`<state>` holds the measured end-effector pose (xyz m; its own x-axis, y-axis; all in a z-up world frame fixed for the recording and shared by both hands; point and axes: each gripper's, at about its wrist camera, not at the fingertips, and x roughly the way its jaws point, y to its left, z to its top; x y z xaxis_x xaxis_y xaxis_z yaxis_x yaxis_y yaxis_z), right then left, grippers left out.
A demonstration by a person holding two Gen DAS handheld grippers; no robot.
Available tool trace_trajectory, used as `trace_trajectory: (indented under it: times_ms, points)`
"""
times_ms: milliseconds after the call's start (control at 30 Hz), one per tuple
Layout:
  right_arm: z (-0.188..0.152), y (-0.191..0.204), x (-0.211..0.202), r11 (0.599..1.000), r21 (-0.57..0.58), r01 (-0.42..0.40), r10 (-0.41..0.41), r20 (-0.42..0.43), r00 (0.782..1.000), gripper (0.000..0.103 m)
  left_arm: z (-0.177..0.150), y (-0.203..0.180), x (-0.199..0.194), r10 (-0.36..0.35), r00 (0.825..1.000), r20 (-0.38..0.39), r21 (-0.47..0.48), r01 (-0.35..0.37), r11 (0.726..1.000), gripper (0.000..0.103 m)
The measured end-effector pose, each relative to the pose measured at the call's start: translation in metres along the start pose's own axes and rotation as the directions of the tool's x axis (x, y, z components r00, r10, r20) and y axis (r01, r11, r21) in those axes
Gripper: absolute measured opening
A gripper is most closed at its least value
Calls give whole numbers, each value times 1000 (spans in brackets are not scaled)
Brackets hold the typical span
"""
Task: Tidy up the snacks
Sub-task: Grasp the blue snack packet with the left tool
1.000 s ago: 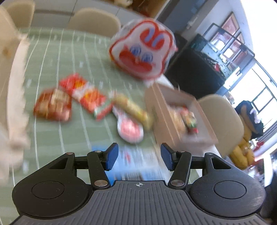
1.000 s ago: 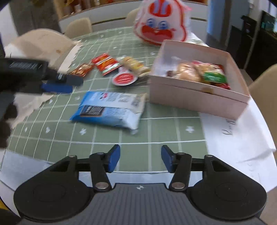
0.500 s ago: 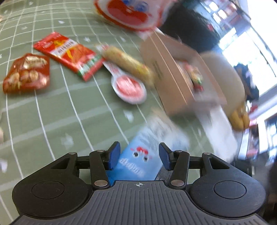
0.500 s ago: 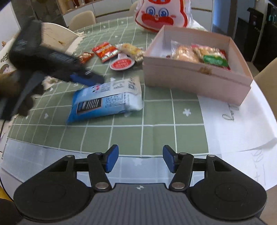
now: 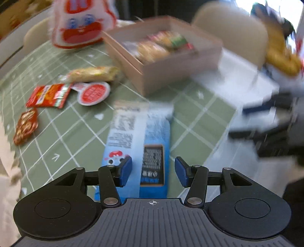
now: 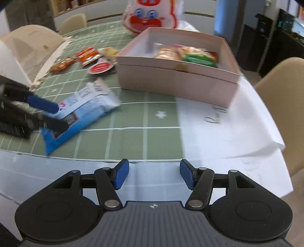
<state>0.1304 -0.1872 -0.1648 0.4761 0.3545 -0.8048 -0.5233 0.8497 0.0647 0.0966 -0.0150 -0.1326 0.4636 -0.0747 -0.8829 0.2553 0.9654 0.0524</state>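
A blue and white snack packet [image 5: 136, 144] lies on the green checked tablecloth. My left gripper [image 5: 153, 171] hangs over its near end. Its jaws are opening, the packet lies between them, and the pads do not press on it. The right wrist view shows the same packet [image 6: 83, 108] with the left gripper's fingers [image 6: 41, 103] astride its end. My right gripper [image 6: 154, 175] is over the table's near edge, its jaws opening with nothing between them. The pink cardboard box [image 6: 171, 76] beyond holds several wrapped snacks.
Left of the box lie a red packet [image 5: 47, 95], a round red-lidded cup [image 5: 93, 93], a yellowish packet [image 5: 93, 74] and a small brown-red packet [image 5: 25, 125]. A white bunny-face bag [image 6: 150, 15] stands behind the box. White paper [image 6: 228, 133] covers the right side. Beige chairs ring the table.
My left gripper swung across and rolled, coming down over the blue packet's end. The packet has turned on the cloth. My right gripper drew back toward the table edge and its jaws widened.
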Motion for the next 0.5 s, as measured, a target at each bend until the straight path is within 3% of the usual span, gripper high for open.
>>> trace_trajectory:
  times_ms: [33, 100, 167, 267, 333, 400, 500]
  points:
    - [-1, -2, 0, 1000, 9, -2, 2, 7, 1000, 61, 0, -5, 2, 8, 1000, -2, 34, -8, 999, 64]
    - [-4, -4, -1, 1000, 16, -4, 4, 23, 1000, 63, 0, -9, 4, -33, 999, -19, 62, 34, 998, 83]
    - [-8, -3, -1, 1000, 5, -2, 2, 39, 999, 68, 0, -8, 6, -83, 996, -25, 59, 84, 995, 91]
    - [-12, 4, 1, 999, -36, 16, -14, 53, 999, 76, 2, 2, -4, -112, 993, 21, 15, 112, 994, 84]
    - [-13, 6, 1, 999, -32, 11, -9, 57, 998, 81, 3, 8, -9, -74, 995, 59, -2, 75, 997, 80]
    - [-13, 8, 2, 999, -38, 12, -10, 62, 998, 83, 6, 13, -3, -42, 998, 45, -7, 42, 999, 80]
    - [-14, 8, 1, 999, -40, 11, -9, 65, 998, 84, 8, 22, 10, -58, 998, 26, -39, 59, 998, 83]
